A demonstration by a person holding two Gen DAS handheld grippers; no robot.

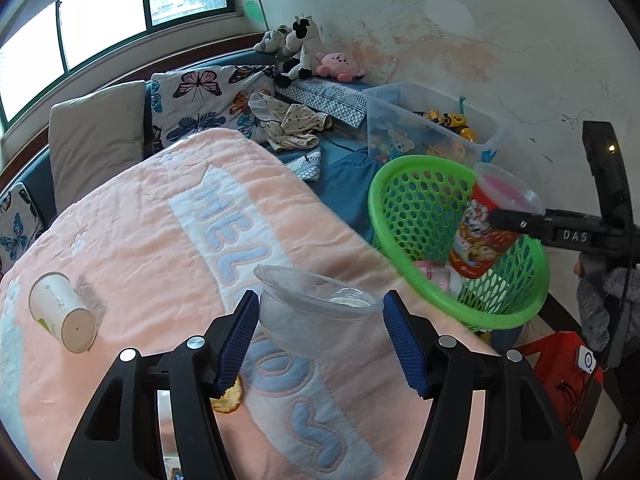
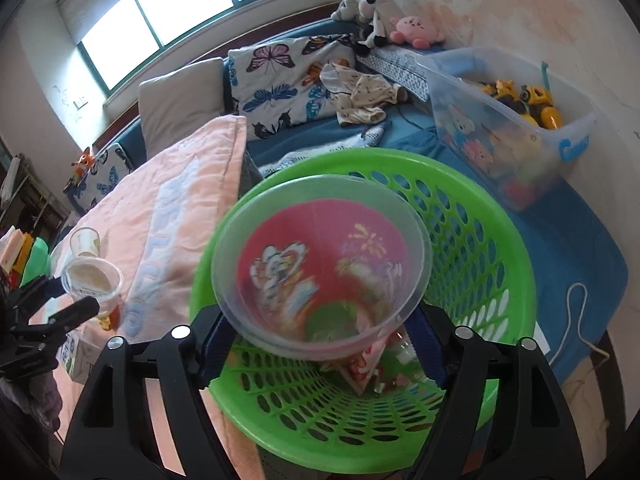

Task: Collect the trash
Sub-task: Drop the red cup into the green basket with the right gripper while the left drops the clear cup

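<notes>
We see a pink quilted blanket on the bed beside a green perforated plastic basket. Over the basket, our right tongs clamp a clear plastic cup with a red printed sleeve. Our left tongs grip a small clear plastic cup above the blanket, near a white paper cup lying on its side

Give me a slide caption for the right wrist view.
Right claw holds a printed plastic cup above the green basket.

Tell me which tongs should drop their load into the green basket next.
Right. The right tongs hold the red printed plastic cup directly above the green perforated basket; the left tongs grip a clear plastic cup over the pink blanket.
</notes>
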